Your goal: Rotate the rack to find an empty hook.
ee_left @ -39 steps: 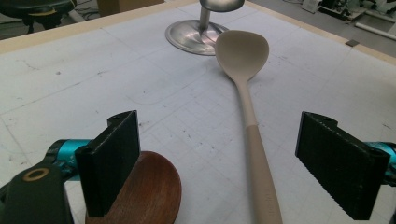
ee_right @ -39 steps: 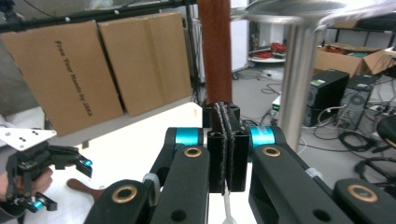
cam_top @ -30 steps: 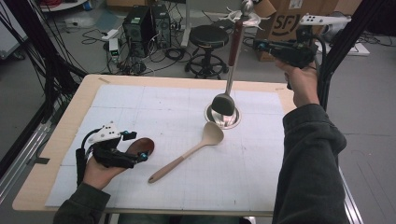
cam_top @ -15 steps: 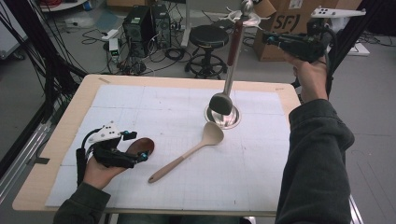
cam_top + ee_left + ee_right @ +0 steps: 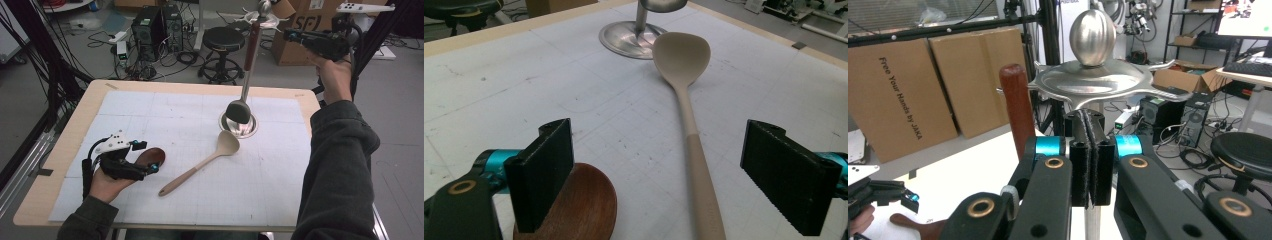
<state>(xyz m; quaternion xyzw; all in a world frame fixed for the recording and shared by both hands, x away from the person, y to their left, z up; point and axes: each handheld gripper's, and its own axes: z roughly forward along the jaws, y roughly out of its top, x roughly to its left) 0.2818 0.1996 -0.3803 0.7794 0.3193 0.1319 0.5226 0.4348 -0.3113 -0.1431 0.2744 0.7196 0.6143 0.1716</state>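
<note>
Ladle with a dark bowl and a reddish-brown handle hung from the metal stand near the far right of the tabletop, its bowl low over the stand's round base. The right claw was up beside the stand's top, close to the ladle's handle, jaws clenched flat against each other with nothing between them (the right gripper view showed the pads meeting in front of the stand's flared cap). A beige spoon lay diagonally on the white mat, its bowl just beside the stand's base. The left claw rested on the tabletop near the left edge, jaws released and wide, with a dark wooden spoon lying under its left jaw.
</note>
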